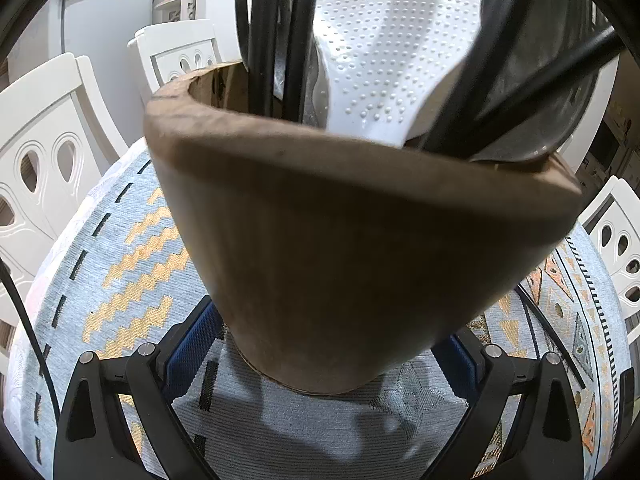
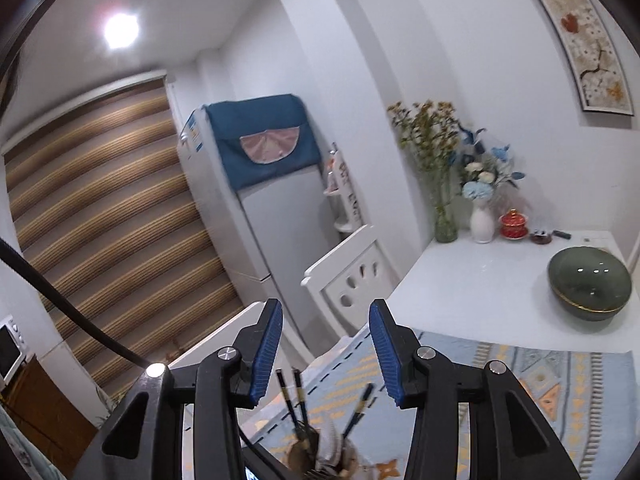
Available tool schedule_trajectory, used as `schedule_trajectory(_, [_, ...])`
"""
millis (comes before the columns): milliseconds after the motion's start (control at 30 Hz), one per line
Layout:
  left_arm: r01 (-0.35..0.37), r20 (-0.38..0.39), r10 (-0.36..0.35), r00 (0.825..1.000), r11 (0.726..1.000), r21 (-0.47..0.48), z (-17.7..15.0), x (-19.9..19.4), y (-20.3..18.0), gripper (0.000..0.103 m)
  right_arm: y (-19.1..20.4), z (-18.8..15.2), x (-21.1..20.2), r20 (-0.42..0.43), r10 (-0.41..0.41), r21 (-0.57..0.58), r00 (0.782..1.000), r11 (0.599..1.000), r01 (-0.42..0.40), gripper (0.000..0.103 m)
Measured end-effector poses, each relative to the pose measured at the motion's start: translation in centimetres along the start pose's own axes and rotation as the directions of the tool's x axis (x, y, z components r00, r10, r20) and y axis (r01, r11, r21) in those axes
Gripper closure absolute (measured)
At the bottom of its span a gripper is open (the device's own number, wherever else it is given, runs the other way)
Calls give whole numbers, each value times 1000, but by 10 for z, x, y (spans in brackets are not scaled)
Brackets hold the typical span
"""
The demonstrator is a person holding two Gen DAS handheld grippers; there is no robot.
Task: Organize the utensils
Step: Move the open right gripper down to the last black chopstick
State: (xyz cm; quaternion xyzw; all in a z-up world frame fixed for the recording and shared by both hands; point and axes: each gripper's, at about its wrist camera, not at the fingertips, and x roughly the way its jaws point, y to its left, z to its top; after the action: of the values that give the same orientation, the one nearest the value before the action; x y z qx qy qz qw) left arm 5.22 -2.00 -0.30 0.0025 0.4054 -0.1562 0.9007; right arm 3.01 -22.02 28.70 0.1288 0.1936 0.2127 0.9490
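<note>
The left gripper (image 1: 320, 364) has its jaws clamped on the brown holder (image 1: 340, 248), which stands on the patterned cloth (image 1: 120, 272) over the surface. The right gripper (image 2: 326, 354) hangs above with jaws apart and empty; beyond them are a green bowl (image 2: 590, 288), vases and a fridge (image 2: 276, 208).

Both fisheye views bend straight lines hard toward a dark circular rim. In the right wrist view, a ceiling lamp (image 2: 121, 31) up and left of the fingers burns out to white glare; the far room is slightly soft. In the left wrist view, the wooden holder (image 1: 340, 232) close ahead is blurred and casts a soft shadow on the tablecloth (image 1: 120, 248) toward the camera.
</note>
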Motion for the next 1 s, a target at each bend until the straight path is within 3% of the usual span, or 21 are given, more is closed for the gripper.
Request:
schedule_trajectory(233, [-2,0,2,1000,1000,0,0,0,0,4,-28,2,-37,-31,-101,-14,994,995,101,59])
schedule_trajectory(433, [-2,-3,2,1000,1000,1,1,-1,1,4,-49,-10,-58,-129,-135,1,982,991,136,58])
schedule_trajectory(500, [-3,-3,3,1000,1000,2,1,-1,1,4,-60,-23,-50,-217,-136,19,967,989,144,53])
schedule_trajectory(533, [-4,-3,4,1000,1000,2,1,0,2,4,-66,-31,-41,-275,-129,29,953,989,143,52])
schedule_trajectory(600, [-5,-3,5,1000,1000,3,1,0,2,4,-79,-58,-15,-426,-148,36,893,983,180,52])
schedule_trajectory(667, [-6,-4,6,1000,1000,4,2,2,3,4,-91,-94,15,-552,-214,-7,806,968,252,52])
schedule_trajectory(733, [-5,-4,5,1000,1000,4,1,1,1,4,-101,-126,40,-622,-245,-38,743,958,284,52])
schedule_trajectory(833, [-4,-5,4,1000,1000,4,-1,2,0,4,-121,-165,70,-672,-322,-90,667,929,359,52])
schedule_trajectory(867, [-3,-5,3,1000,1000,3,-1,2,0,4,-130,-175,78,-693,-319,-72,646,923,379,52])
schedule_trajectory(967, [-3,-6,3,1000,1000,3,-2,4,-1,4,-142,-189,96,-706,-284,-26,649,926,377,55])
schedule_trajectory(1000, [-3,-6,3,1000,1000,3,-2,4,-1,4,-142,-193,102,-713,-293,-40,637,924,380,55])
